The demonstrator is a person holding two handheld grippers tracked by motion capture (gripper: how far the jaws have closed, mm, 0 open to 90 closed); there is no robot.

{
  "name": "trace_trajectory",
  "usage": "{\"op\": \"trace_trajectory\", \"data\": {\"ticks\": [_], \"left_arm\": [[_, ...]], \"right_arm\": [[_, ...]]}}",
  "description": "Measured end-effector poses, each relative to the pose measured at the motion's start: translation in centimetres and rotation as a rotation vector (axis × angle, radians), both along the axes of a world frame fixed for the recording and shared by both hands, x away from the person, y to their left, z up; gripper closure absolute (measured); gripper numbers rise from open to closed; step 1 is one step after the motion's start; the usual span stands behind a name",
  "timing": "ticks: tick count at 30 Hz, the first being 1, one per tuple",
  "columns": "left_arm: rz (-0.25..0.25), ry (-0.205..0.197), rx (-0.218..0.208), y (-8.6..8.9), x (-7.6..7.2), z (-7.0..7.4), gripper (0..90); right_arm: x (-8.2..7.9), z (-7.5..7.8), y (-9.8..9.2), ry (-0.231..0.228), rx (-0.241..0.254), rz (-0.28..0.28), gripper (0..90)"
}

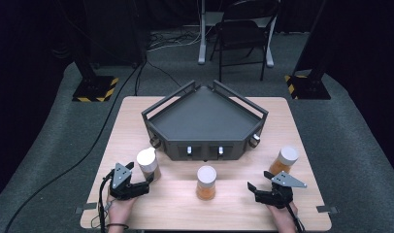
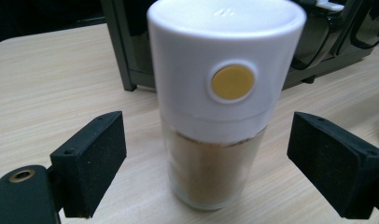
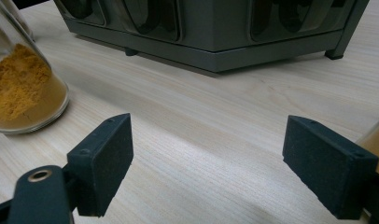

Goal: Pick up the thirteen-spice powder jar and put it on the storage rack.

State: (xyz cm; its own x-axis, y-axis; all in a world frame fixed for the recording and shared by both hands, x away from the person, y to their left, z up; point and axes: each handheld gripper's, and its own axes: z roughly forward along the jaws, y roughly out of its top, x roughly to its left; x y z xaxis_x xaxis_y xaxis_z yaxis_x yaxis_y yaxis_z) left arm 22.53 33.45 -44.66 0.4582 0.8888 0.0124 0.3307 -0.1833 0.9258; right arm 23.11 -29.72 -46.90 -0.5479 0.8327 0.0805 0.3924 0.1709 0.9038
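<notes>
A: Spice jar (image 2: 214, 107) w/ white cap – where's it sit rel. to the dark rack (image 1: 205, 121)?

B: Just off the rack's front-left corner, upright on the table (image 1: 137, 111). Clear glass, brownish powder inside, yellow dot on the cap's side.

A: Left gripper (image 2: 201, 163)?

B: Straddling that jar. Jaws are wide apart, one each side, pads not touching glass – visible gap both sides in the left gripper view. So released, nothing clenched. In the high view it shows (image 1: 144, 182) right at the jar (image 1: 149, 165), on the near side, away from the rack.

A: Right gripper (image 3: 206, 163)?

B: Also released. Jaws spread over bare wood, nothing between them. It's out front of the rack's right half, well apart from it (image 1: 258, 187).

A: Other jars?

B: Two more. Middle jar (image 1: 206, 182) stands in front of the rack's centre, orange powder. Right jar (image 1: 285, 161) is off the rack's front-right corner, just beside the right gripper.

A: Rack itself?

B: Five-sided tray w/ rails, mid-table.
</notes>
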Motion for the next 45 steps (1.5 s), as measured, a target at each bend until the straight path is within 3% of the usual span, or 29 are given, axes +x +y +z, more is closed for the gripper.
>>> {"op": "trace_trajectory", "data": {"ticks": [14,24,45], "left_arm": [[0.023,0.028,0.002,-1.6,1.9,0.6,15.5],[0.025,0.019,0.007,-2.1,2.3,0.5,29.9],[0.022,0.025,0.006,-2.0,2.4,0.7,30.5]], "right_arm": [[-0.1,0.1,0.3,-0.007,-0.020,0.002,15.5],[-0.2,0.1,0.4,-0.012,-0.024,0.002,15.5],[-0.2,0.1,0.4,-0.013,-0.027,0.001,15.3]]}}
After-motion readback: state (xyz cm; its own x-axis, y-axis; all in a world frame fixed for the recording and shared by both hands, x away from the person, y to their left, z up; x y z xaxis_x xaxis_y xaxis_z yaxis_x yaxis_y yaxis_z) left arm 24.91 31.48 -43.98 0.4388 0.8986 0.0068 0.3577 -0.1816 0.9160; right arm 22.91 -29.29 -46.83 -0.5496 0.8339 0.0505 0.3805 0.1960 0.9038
